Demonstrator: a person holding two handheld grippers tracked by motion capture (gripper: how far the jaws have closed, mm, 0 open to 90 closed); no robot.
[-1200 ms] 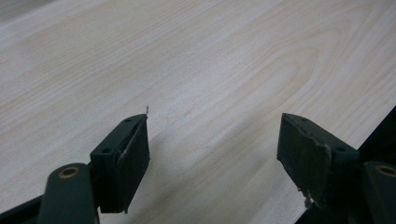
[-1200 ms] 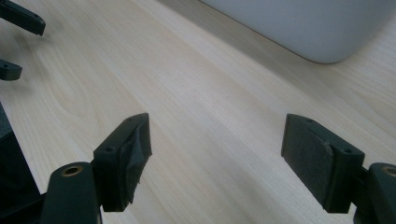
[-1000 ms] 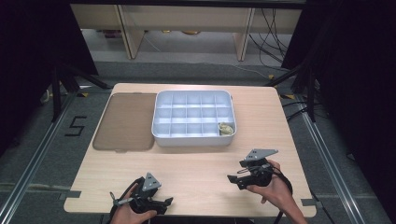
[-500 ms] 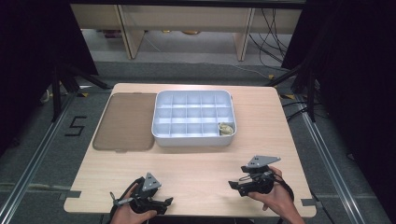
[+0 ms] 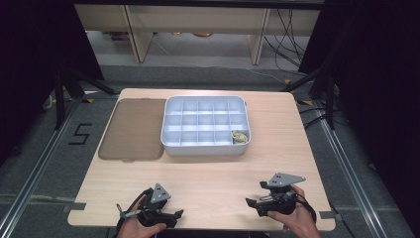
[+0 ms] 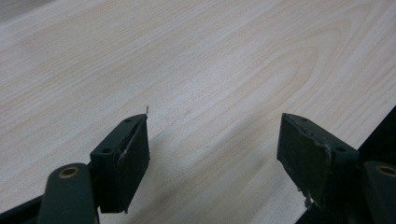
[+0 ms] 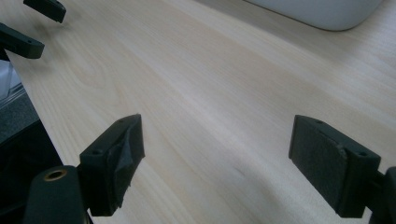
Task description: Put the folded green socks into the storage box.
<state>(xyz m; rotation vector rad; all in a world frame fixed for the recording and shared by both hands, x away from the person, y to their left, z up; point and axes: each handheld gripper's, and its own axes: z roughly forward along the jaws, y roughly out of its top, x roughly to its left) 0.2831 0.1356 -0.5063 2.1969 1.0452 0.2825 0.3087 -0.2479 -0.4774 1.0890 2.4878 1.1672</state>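
My left gripper (image 5: pixel 174 216) rests low at the table's front left edge, held by a hand, jaws open over bare wood (image 6: pixel 212 154). My right gripper (image 5: pixel 251 204) sits at the front right, also held by a hand, open with nothing between its jaws (image 7: pixel 217 163). A white compartment tray (image 5: pixel 171 144) stands at the table's middle back. A small beige object (image 5: pixel 239 137) lies in the tray's near right compartment. In the right gripper view the tray's rounded corner (image 7: pixel 327 14) shows at the top, and the left gripper's jaw tips (image 7: pixel 32 28) at the upper left.
A flat brown lid or mat (image 5: pixel 132 130) lies left of the tray. The wooden table (image 5: pixel 213 173) has open surface between the tray and both grippers. Its front edge runs just under the hands. Dark floor and cables lie beyond the table.
My right gripper has drawn back toward the front edge and a little to the right. The left gripper has stayed put.
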